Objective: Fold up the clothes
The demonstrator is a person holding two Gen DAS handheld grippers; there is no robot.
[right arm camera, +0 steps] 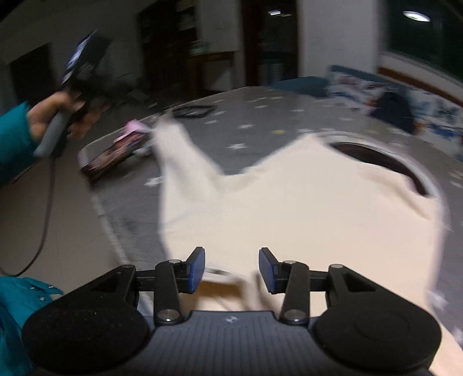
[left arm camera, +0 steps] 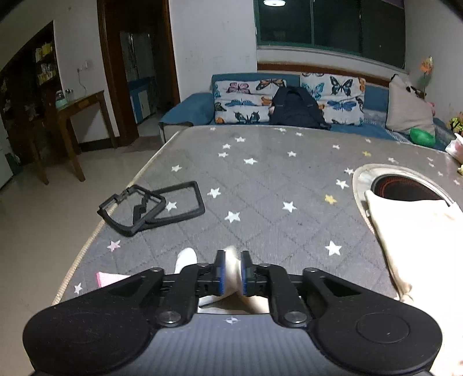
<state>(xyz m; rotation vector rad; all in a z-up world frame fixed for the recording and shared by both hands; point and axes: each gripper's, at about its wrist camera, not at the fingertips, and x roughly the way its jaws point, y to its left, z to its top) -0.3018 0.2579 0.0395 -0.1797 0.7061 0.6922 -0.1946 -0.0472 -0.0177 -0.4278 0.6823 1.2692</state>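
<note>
Left gripper (left arm camera: 233,272) fingers pinch cream garment (right arm camera: 289,208)

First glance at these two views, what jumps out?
The cream garment dominates, spread over the star-print grey table cover and partly covering a round dark opening. The left tool is shut on a pinch of that cloth near the table's near edge, while the right tool hangs open above it. A black folding frame lies far left.

**A lived-in home**

A domestic living room is indicated — a blue sofa (left arm camera: 185,111) with butterfly-print cushions (left arm camera: 249,99), a wooden side table (left arm camera: 82,104), a dark window (left arm camera: 330,23), a tiled floor (left arm camera: 43,219), and a star-patterned table cover (left arm camera: 260,179).
</note>
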